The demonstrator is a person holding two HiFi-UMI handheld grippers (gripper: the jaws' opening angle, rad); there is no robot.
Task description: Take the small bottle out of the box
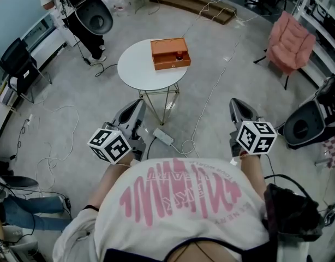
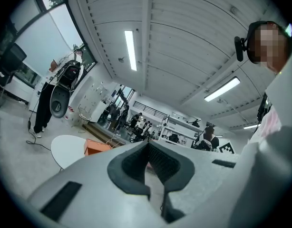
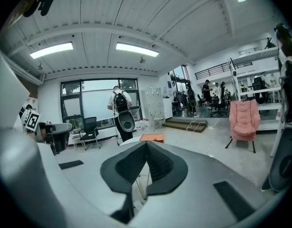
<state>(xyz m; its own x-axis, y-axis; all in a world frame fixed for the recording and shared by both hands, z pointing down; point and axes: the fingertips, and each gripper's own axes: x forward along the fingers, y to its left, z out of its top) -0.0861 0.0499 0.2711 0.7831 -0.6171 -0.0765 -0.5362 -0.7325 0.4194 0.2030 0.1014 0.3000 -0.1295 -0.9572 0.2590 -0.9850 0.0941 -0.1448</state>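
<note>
Left gripper (image 1: 138, 102) and right gripper (image 1: 234, 103): jaws together, empty. Table (image 1: 133, 70) at twelve o'clock; small bottle (image 1: 179, 55) in box's (image 1: 166, 62) four-o'clock corner. Probably light and slick, so pinch mid-body.

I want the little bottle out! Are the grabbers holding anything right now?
Nothing is held. The left gripper and right gripper both have jaws together, empty; the small bottle sits in the orange box on the table.

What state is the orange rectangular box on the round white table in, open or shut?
Open: the head view looks down into the orange rectangular box, where a small dark object sits.
</note>
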